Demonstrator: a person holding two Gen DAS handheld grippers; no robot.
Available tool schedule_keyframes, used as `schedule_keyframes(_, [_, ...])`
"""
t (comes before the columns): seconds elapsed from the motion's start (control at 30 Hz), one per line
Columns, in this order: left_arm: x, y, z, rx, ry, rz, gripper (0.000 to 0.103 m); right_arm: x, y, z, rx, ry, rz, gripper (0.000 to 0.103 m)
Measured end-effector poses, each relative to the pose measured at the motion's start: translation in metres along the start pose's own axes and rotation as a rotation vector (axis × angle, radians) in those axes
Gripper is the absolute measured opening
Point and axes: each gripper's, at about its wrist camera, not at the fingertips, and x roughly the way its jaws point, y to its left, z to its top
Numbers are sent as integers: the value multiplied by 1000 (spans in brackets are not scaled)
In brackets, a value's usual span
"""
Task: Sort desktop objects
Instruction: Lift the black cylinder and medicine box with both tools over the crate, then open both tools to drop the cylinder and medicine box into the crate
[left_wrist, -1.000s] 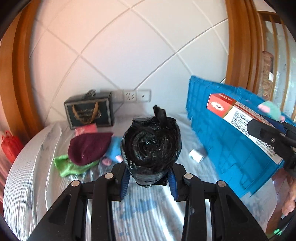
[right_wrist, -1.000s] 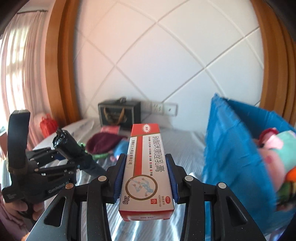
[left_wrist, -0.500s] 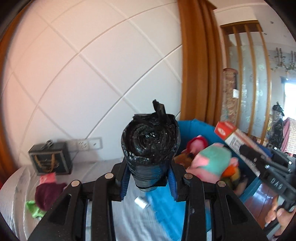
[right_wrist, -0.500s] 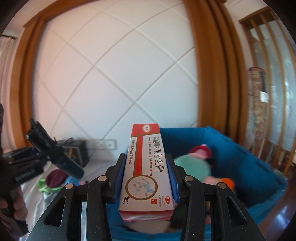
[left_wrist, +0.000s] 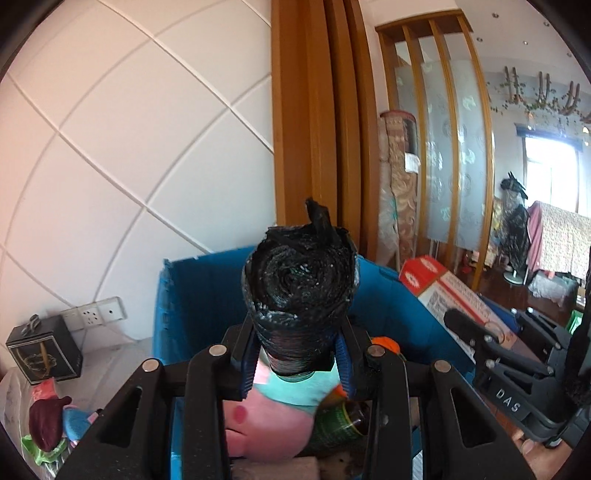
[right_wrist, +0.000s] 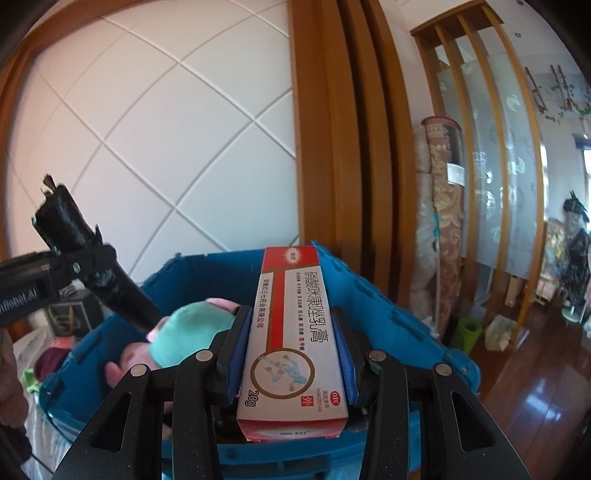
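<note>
Swung both loads away from the tabletop (left_wrist: 110, 350) and brought them up over the blue bin (left_wrist: 195, 295), which earlier stood off to the right and ahead. Kept the left gripper (left_wrist: 295, 365) clamped on the black roll of bags (left_wrist: 299, 280), with its fingers (left_wrist: 247, 365) pressed against the roll's sides near the lower end and the roll's coiled end poking up and forward past the tips. Kept the right gripper (right_wrist: 291, 354) closed on the medicine box (right_wrist: 295, 325) as well, fingers (right_wrist: 236, 358) flat against its long sides, box lengthwise along them and jutting forward beyond the tips.

Found the bin's open mouth directly below and ahead of both pairs of fingers. Saw a pink and teal plush toy (left_wrist: 266, 410) lying inside, just under the left fingers, and a green can (left_wrist: 332, 417) beside it under the right-hand tip. Left the black gift bag (left_wrist: 44, 354) and the maroon cloth (left_wrist: 46, 417) far off to the left on the tabletop, well apart from the bin.

Judged the carry stage to be nearly finished, with both items over the container yet neither let go. Judged the next step to be a small dip toward the opening, then spreading each pair of fingers. Noted one risk: plush toy piled high, so the roll might land on it and tumble toward the rim.
</note>
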Motion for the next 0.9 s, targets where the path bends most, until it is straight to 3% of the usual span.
schedule_keyframes(0.43, [49, -5, 10, 40, 55, 122, 36, 58, -17, 1, 3, 60, -24, 41])
schedule_keyframes(0.5, [63, -2, 11, 12, 133, 117, 38, 75, -16, -1, 8, 118, -44, 41])
schedule_keyframes(0.53, [68, 1, 11, -8, 165, 100, 44, 80, -15, -1, 14, 134, -52, 41])
schedule_keyframes(0.57, [72, 3, 11, -23, 188, 85, 56, 85, -16, -2, 21, 150, -58, 42])
schedule_keyframes(0.63, [72, 4, 12, -33, 190, 88, 68, 89, -14, -5, 26, 165, -61, 53])
schedule_keyframes(0.7, [64, 4, 14, -37, 153, 100, 76, 87, -11, -7, 22, 159, -64, 84])
schedule_keyframes(0.83, [51, 2, 15, -8, 114, 129, 79, 80, -8, -9, 9, 151, -81, 91])
schedule_keyframes(0.9, [47, 4, 13, -17, 112, 122, 79, 75, -9, -9, 17, 149, -82, 103])
